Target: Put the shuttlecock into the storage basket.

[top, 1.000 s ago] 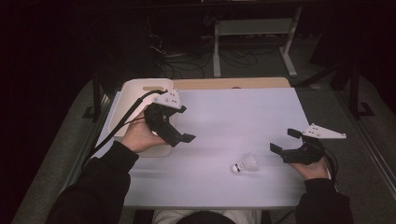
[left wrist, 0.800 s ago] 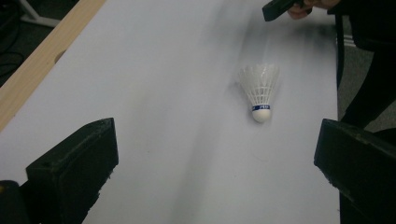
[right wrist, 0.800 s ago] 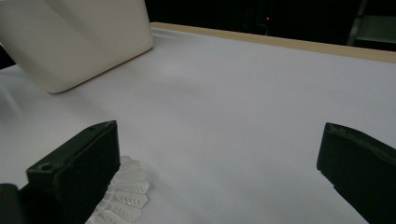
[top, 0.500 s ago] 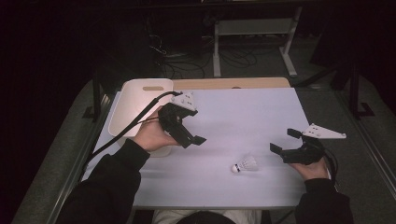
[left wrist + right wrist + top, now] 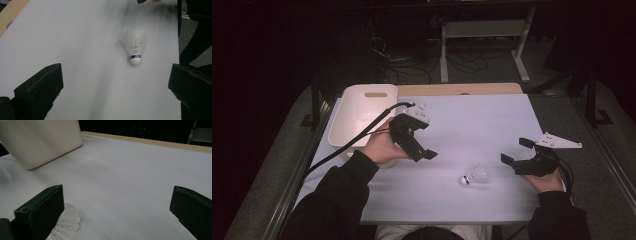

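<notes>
A white shuttlecock (image 5: 474, 176) lies on its side on the white table sheet (image 5: 472, 125), front and right of centre. My left gripper (image 5: 424, 150) hovers to its left with its jaws open and pointed toward it. In the left gripper view the shuttlecock (image 5: 134, 46) lies ahead, cork toward the camera, and the left gripper (image 5: 115, 92) has nothing between its jaws. My right gripper (image 5: 515, 150) rests open just right of the shuttlecock. In the right gripper view the feathers (image 5: 66, 225) show beside the left jaw of the right gripper (image 5: 115, 212).
A white plastic bin (image 5: 362, 117) stands at the table's back left, also seen as the bin (image 5: 42, 140) in the right gripper view. A wooden table edge (image 5: 462, 89) runs along the back. The left gripper's cable (image 5: 342, 147) trails across the bin's front.
My left gripper has moved right, from in front of the bin toward the shuttlecock. The right gripper and the shuttlecock have stayed put.
</notes>
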Demonstrator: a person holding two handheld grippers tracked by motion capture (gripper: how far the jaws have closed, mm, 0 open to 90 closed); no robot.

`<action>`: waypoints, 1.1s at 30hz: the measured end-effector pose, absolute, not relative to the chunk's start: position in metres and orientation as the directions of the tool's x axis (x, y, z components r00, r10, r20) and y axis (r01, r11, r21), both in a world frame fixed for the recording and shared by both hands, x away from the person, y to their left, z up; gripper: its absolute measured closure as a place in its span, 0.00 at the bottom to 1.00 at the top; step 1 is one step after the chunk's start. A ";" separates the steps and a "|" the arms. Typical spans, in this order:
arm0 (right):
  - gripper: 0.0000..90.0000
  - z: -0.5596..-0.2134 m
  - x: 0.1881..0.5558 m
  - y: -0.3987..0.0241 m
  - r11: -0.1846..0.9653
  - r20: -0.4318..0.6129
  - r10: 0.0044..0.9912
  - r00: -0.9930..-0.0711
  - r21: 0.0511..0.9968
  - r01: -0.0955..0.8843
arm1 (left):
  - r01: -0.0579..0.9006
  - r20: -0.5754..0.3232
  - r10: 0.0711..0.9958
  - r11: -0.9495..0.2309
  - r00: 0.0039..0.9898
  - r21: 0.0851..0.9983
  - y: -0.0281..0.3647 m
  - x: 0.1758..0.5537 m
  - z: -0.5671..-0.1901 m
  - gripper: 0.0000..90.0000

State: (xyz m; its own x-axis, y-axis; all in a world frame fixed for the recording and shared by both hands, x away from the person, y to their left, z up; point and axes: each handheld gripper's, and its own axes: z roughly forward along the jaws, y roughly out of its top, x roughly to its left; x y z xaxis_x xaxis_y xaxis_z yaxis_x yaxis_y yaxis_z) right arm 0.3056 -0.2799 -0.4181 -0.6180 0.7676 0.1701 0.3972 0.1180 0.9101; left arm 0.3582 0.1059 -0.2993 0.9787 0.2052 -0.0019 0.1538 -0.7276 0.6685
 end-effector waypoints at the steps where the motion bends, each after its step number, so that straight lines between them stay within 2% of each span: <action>1: 0.00 -0.418 0.306 -0.280 0.118 0.170 0.768 -0.618 0.910 0.398 | 0.157 -0.004 0.208 -0.727 0.978 0.668 0.105 0.358 -0.300 0.00; 4: 0.00 -0.418 0.306 -0.280 0.120 0.170 0.767 -0.618 0.909 0.399 | 0.150 0.010 0.203 -0.755 0.979 0.638 0.098 0.359 -0.305 0.00; 10: 0.00 -0.418 0.306 -0.280 0.118 0.170 0.767 -0.618 0.910 0.397 | 0.146 -0.007 0.186 -0.745 0.982 0.651 0.087 0.360 -0.307 0.00; 33: 0.00 -0.418 0.306 -0.280 0.121 0.171 0.763 -0.623 0.910 0.397 | 0.194 -0.114 0.157 -0.762 0.981 0.618 0.053 0.361 -0.358 0.00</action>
